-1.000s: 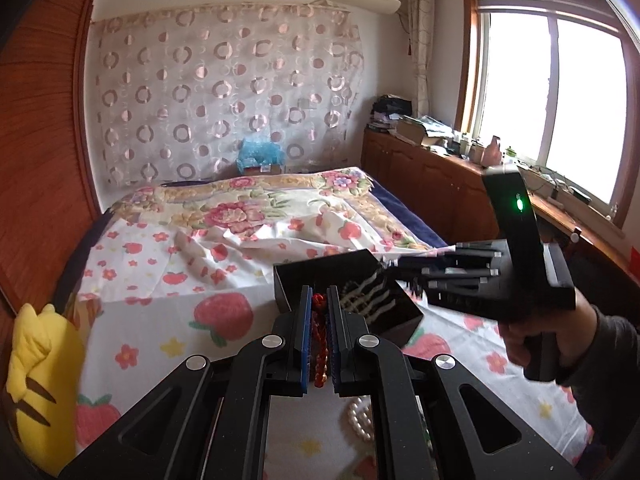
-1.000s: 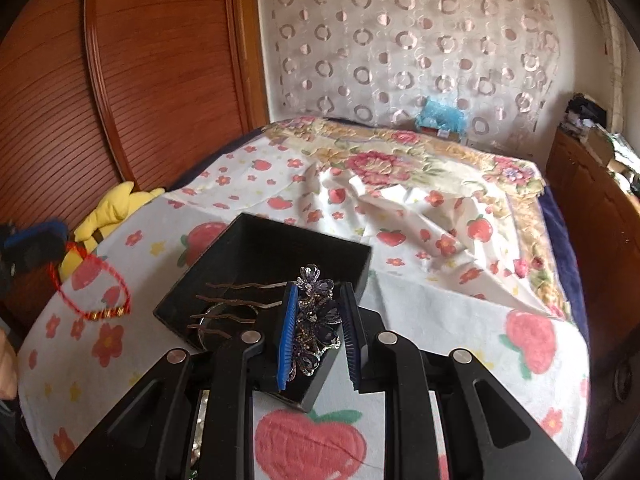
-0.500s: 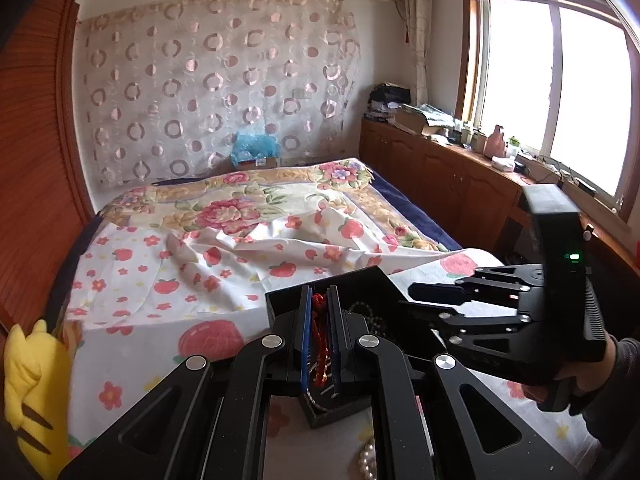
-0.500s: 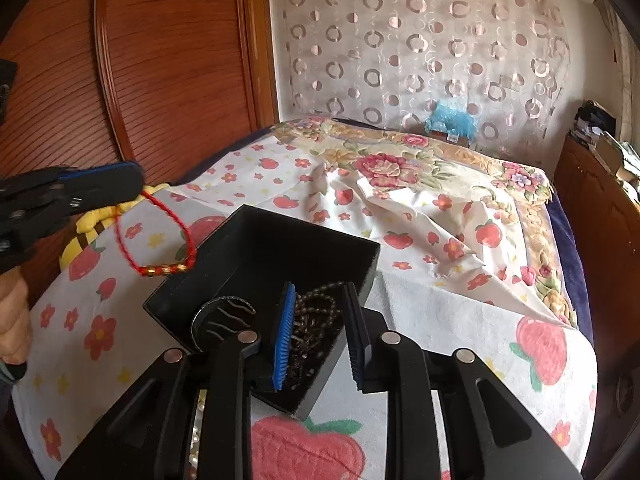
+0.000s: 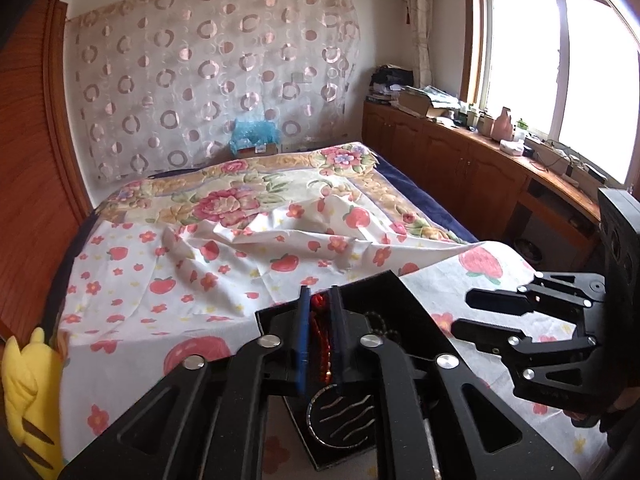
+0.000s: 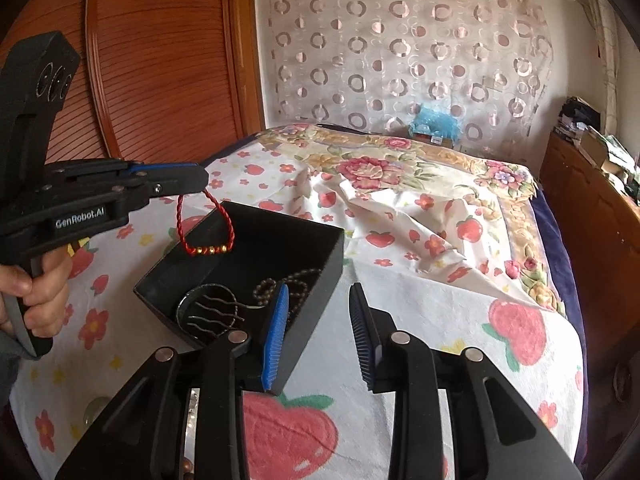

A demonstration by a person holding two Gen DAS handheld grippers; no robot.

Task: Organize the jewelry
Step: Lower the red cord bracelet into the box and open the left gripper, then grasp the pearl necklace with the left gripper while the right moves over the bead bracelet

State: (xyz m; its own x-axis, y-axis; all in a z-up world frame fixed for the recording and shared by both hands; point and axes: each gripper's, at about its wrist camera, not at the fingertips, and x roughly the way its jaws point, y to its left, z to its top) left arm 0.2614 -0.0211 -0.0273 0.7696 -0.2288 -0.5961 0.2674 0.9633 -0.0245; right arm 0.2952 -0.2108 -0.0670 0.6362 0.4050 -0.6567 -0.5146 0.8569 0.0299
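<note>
left wrist view: at lower centre, the left gripper (image 5: 318, 336) is closed on a red cord bracelet (image 5: 320, 332), over the open black box (image 5: 384, 312) on the bed (image 5: 160, 288). the right gripper (image 5: 472, 312) sits at the right edge, its spread unclear here.

right wrist view: at lower centre, the right gripper (image 6: 318, 336) is wide open and empty. the bracelet's loop hangs over the box's upper left corner. best to lower it past the rim, clear of the hair comb (image 6: 212, 312), before letting go.

Red cord bracelet (image 6: 205, 227) with gold beads; black jewelry box (image 6: 276, 236); white bedsheet (image 6: 420, 288) printed with red strawberries; blue gripper pads (image 6: 276, 336).
</note>
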